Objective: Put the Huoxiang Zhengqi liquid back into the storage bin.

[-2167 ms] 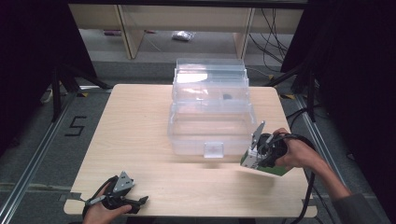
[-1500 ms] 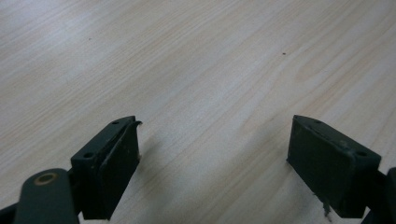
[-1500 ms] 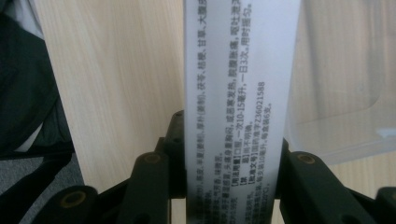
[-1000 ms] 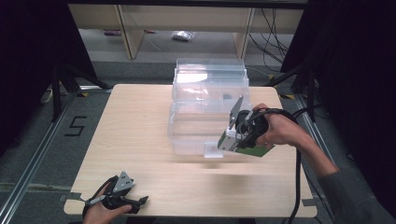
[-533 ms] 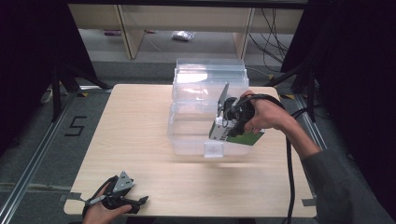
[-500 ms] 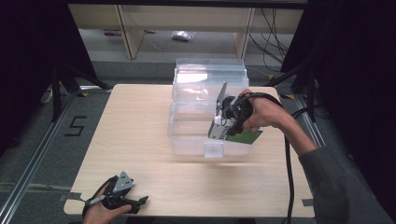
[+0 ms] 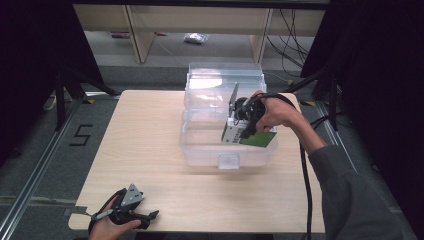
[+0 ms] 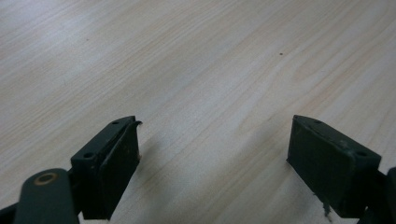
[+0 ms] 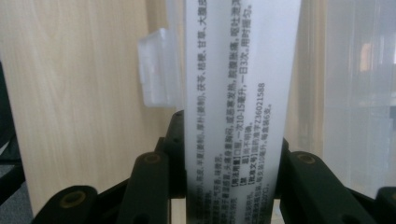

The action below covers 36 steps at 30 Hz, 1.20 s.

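Observation:
My right gripper (image 7: 241,126) is shut on a white and green carton (image 7: 252,137) and holds it over the front right part of a clear plastic bin (image 7: 200,145) in the middle of the table. In the right gripper view the carton (image 9: 238,84) stands between the two black jaws of my right gripper (image 9: 229,186), its white printed side facing the camera, with the bin's latch (image 9: 156,70) just behind it. My left gripper (image 7: 150,217) rests open at the table's front left corner. Bare wood lies between the spread jaws of the left gripper (image 8: 215,158).
The bin's clear lid (image 7: 225,80) stands open at the back. The wooden table (image 7: 145,125) has bare room left of the bin and in front of it. A black cable (image 7: 303,180) trails from the right gripper along the person's sleeve. Shelves and cables are beyond the table.
The right hand has carried the carton leftward and away from the person, from beside the bin's front right corner to above the bin. The left gripper has not moved.

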Tool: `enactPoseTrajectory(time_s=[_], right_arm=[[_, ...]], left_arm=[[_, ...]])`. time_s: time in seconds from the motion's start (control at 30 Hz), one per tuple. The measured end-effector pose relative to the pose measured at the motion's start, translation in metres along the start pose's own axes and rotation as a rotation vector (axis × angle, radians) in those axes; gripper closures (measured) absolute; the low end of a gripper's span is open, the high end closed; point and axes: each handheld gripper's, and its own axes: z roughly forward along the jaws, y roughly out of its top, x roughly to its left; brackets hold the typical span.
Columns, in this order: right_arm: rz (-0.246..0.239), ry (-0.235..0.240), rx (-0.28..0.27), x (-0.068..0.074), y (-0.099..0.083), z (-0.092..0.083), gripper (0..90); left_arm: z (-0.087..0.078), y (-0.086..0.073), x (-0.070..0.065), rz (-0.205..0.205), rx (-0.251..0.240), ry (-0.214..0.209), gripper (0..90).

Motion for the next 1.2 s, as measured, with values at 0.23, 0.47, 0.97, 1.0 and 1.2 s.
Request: enactPoseTrajectory(time_s=[0.23,0.47,0.97,1.0,1.2], right_arm=[[0.001,0.009,0.037,-0.017,0.0,0.023,65.0],[0.025,0.014,0.08,-0.023,-0.001,0.037,65.0],[0.039,0.034,0.107,-0.027,-0.014,0.063,65.0],[0.052,0.03,0.11,-0.026,-0.015,0.065,64.9],[0.031,0.031,0.104,-0.027,-0.02,0.075,64.8]], left_arm=[[0.001,0.0,0.0,-0.006,-0.007,-0.006,16.1],[0.001,-0.001,0.0,-0.011,-0.015,-0.003,16.1],[0.002,-0.001,-0.001,-0.011,-0.015,-0.001,16.1],[0.002,-0.001,0.0,-0.011,-0.012,-0.002,16.1],[0.001,-0.001,0.0,-0.008,-0.008,-0.007,16.1]])
